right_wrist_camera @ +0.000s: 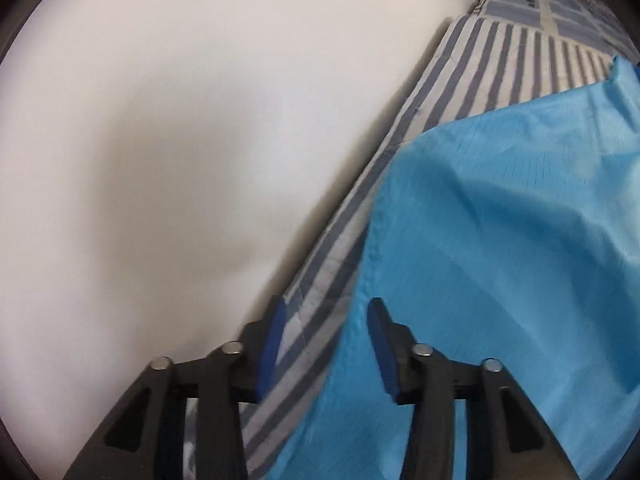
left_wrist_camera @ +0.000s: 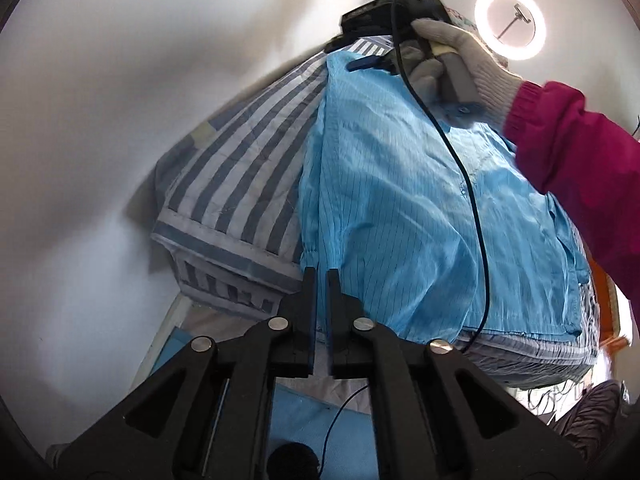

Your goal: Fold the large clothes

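Left wrist view, bottom centre: left gripper (left_wrist_camera: 322, 276) with jaws almost shut, only a thin slit, nothing visibly pinched; tips sit just at the near hem corner of the blue garment (left_wrist_camera: 420, 208). The garment lies spread over the striped bedsheet (left_wrist_camera: 240, 176), filling centre to right of frame; its left edge runs up the middle, leaving a striped strip free before the white wall (left_wrist_camera: 100, 140). A black cable (left_wrist_camera: 472, 200) trails across it. Upper right: gloved hand (left_wrist_camera: 472, 60), magenta sleeve (left_wrist_camera: 572, 148).

Right wrist view: right gripper (right_wrist_camera: 328, 312) with jaws apart, straddling the garment's left edge (right_wrist_camera: 370, 248), pads off the cloth.
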